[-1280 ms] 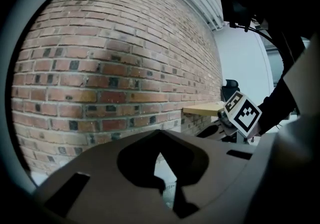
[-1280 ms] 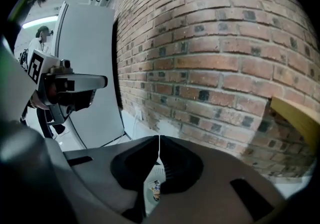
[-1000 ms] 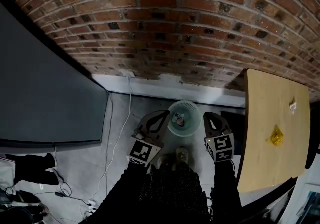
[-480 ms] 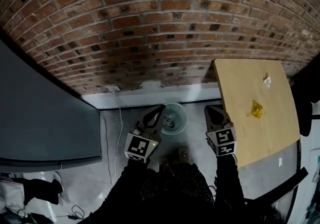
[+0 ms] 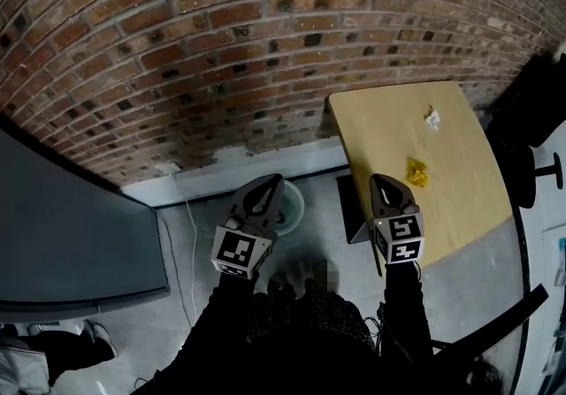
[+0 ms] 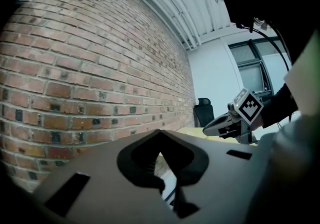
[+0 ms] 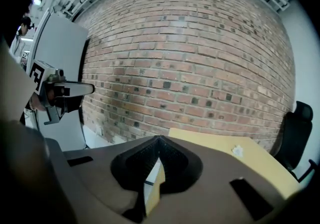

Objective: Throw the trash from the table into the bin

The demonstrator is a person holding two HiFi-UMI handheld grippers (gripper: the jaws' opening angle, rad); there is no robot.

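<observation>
Right gripper (image 5: 382, 181) and left gripper (image 5: 271, 181) both closed, empty; yellow wrapper (image 5: 416, 171) on wooden table (image 5: 380, 124) just ahead-right of right gripper, white scrap (image 5: 432, 118) beyond, bin (image 5: 291, 206) beside left gripper: open right jaws early, straddle wrapper, pinch low.

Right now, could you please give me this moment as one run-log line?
left gripper: shut, empty | right gripper: shut, empty | yellow trash, white scrap: on table | bin: on floor
</observation>
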